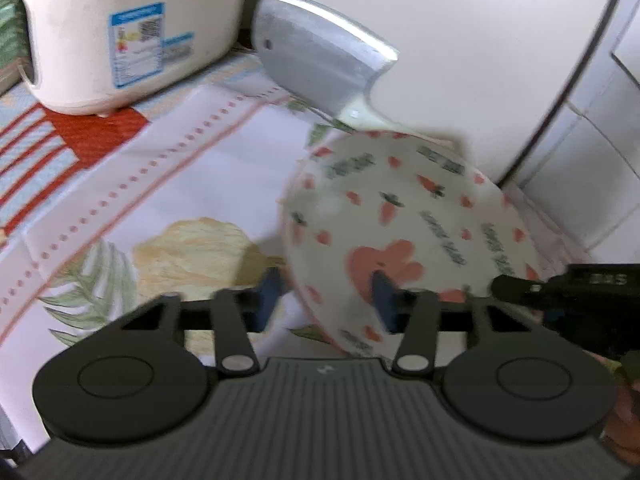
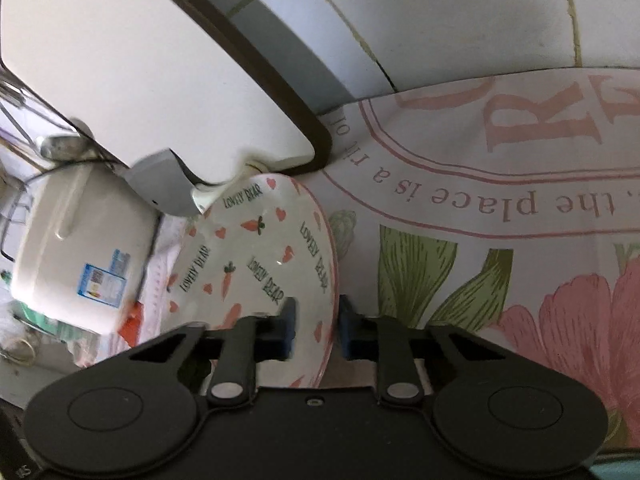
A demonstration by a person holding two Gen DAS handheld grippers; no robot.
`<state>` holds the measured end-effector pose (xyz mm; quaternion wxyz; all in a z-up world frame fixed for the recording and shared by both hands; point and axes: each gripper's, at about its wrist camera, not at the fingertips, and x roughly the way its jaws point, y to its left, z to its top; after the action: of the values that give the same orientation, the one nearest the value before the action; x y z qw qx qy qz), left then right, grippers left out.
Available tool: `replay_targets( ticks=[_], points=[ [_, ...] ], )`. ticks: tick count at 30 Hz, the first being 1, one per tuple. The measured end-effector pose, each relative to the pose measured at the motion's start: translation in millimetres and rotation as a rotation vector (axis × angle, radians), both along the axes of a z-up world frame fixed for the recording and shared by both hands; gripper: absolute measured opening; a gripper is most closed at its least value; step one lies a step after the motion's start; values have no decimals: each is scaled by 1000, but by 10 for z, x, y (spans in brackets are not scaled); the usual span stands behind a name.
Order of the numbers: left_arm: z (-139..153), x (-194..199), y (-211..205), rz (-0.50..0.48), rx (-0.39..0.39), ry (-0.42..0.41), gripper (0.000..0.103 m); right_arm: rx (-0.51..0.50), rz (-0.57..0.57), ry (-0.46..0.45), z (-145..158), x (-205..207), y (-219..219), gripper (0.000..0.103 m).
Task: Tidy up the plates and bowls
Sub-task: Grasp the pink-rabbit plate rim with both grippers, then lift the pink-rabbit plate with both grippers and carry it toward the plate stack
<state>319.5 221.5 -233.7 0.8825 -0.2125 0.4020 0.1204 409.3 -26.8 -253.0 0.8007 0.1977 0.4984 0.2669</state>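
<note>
A white plate (image 1: 400, 208) printed with carrots, hearts and green lettering is held tilted above the floral tablecloth (image 1: 208, 168). My left gripper (image 1: 327, 300) straddles its near-left rim, one blue pad on the printed inner face and the other against the outside, shut on it. In the right wrist view the same plate (image 2: 260, 248) stands steeply on edge. My right gripper (image 2: 318, 328) is shut on its rim, one pad on each face. The right gripper's black body (image 1: 520, 288) also shows at the plate's right edge in the left wrist view.
A white rice cooker (image 1: 120, 28) with a blue label stands at the back left. A grey metal-coloured part (image 1: 320, 60) juts out just behind the plate, in front of a large white appliance (image 1: 440, 40) with dark trim. A tiled wall (image 2: 440, 20) lies behind.
</note>
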Motion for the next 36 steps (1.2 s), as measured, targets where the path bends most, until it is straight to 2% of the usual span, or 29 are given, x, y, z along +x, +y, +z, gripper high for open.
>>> replay_targets(
  ticks=[3, 5, 12, 19, 24, 30, 36],
  points=[
    [40, 4, -51, 39, 40, 37, 31, 2, 22, -36, 34, -65, 2, 14],
    [79, -24, -45, 53, 27, 41, 31, 19, 44, -73, 100, -133, -33, 14],
    [251, -248, -142, -2, 41, 30, 30, 31, 53, -79, 281, -315, -186, 16],
    [710, -560, -303, -47, 132, -6, 29, -19, 107, -150, 642, -730, -340, 17],
    [1025, -802, -373, -62, 121, -54, 27, 20, 103, -203, 949, -984, -534, 18],
    [1355, -1117, -665, -64, 221, -108, 26, 68, 109, -235, 1151, -1307, -762, 18],
    [1535, -1359, -898, -103, 181, -136, 26, 114, 80, -267, 1292, -1631, -1121, 20]
  ],
)
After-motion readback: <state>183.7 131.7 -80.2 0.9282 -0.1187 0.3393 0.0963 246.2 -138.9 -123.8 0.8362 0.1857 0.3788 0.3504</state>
